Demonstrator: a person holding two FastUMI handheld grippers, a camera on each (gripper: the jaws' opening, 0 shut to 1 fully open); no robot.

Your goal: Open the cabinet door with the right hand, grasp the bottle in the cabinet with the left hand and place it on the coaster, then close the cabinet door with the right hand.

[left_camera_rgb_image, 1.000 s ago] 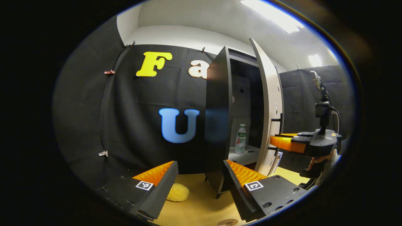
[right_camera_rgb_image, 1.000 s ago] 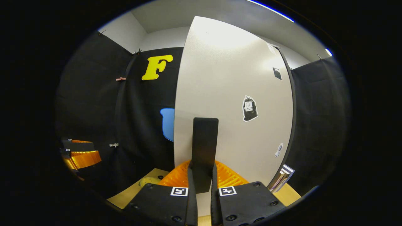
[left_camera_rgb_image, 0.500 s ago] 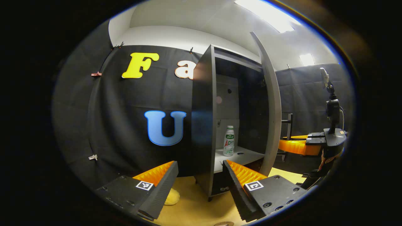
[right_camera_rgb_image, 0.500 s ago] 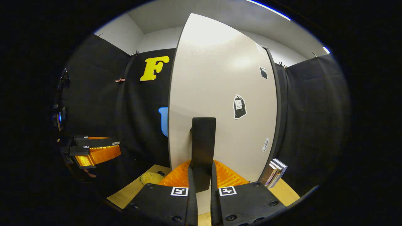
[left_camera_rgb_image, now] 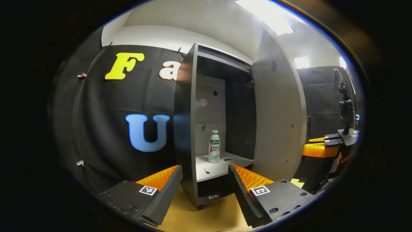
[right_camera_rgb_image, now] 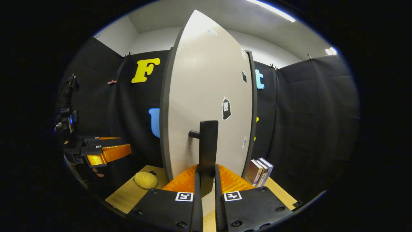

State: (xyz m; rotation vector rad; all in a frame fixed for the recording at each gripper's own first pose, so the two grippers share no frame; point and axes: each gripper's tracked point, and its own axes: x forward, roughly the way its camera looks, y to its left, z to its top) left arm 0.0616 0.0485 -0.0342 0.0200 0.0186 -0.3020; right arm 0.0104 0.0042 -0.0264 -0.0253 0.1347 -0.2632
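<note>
- The right gripper (right_camera_rgb_image: 206, 187) was level, its fingers clamped on the door handle (right_camera_rgb_image: 207, 151) of the cabinet door (right_camera_rgb_image: 206, 96), which stood swung open.
- The left gripper (left_camera_rgb_image: 204, 183) hung with fingers spread wide and nothing between them; the bottle (left_camera_rgb_image: 214, 146) stood upright on the cabinet shelf (left_camera_rgb_image: 209, 167), ahead between the fingertips and apart from them.
- The right gripper view added books (right_camera_rgb_image: 259, 170) right of its fingers and a yellow object (right_camera_rgb_image: 145, 179) on the table (right_camera_rgb_image: 128, 196) to their left.

A yellow, rounded, sponge-like lump (right_camera_rgb_image: 145, 179) lies on the wooden tabletop (right_camera_rgb_image: 124, 196). Farther right, several books (right_camera_rgb_image: 259, 169) stand leaning together near the black cloth wall (right_camera_rgb_image: 309, 122).
</note>
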